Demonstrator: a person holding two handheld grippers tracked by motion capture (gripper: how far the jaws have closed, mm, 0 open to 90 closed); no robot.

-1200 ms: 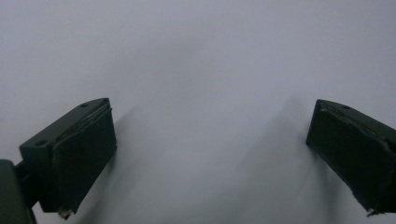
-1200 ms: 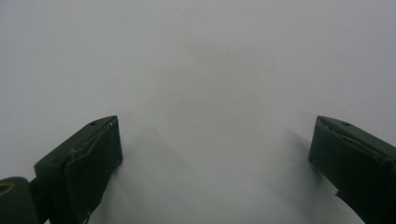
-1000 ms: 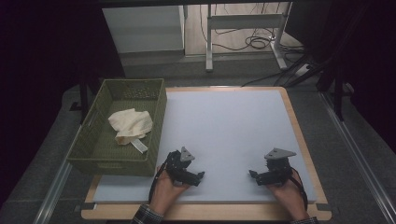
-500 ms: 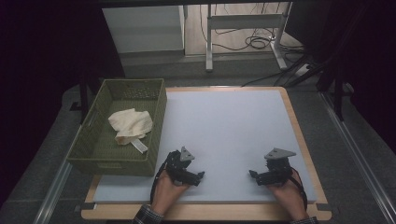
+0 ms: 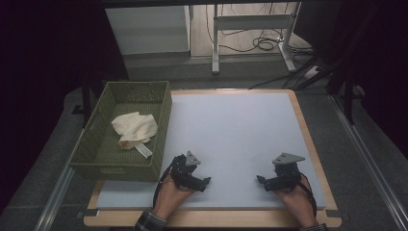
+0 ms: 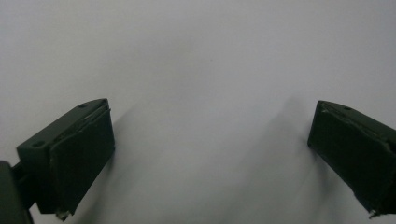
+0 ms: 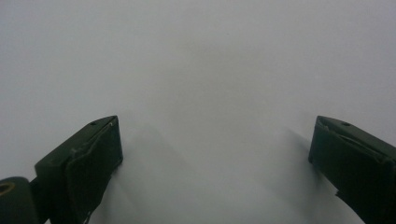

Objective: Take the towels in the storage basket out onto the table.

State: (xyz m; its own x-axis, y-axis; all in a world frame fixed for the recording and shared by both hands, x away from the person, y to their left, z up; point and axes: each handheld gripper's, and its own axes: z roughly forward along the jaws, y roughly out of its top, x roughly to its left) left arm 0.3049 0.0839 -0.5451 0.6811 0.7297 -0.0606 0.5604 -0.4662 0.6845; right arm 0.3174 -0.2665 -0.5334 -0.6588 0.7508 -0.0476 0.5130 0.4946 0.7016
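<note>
High view: both grippers rest low on the pale mat (image 5: 231, 130), near the bottom edge of the frame. Left gripper (image 5: 206, 181) sits bottom centre-left, just right of the green basket (image 5: 163, 115); right gripper (image 5: 260, 179) sits bottom centre-right, well apart from the left one. Each is held in a hand entering from the bottom edge.

Left gripper view: both black jaws stand wide apart at the lower left and lower right corners, nothing between them but bare mat. Right gripper view: same picture, jaws spread wide, bare mat between. Neither tool holds anything.

Cream cloth (image 5: 134, 127): lies crumpled inside the basket, at the left of the frame, roughly mid-basket, with a white tag (image 5: 143, 150) trailing from it toward the near wall. It touches neither gripper. The left gripper is the nearer of the two, separated from the cloth by the basket wall.

Progress, as a judgement: the mat carries no items, and the cloth is the one loose thing within reach. Either the cloth is awaiting removal from the basket, or its placement there is complete; the pictures do not settle which. If removal is intended, no reach is under way and the whole of it remains: reach over the wall, grasp, lift, set down on the mat.
</note>
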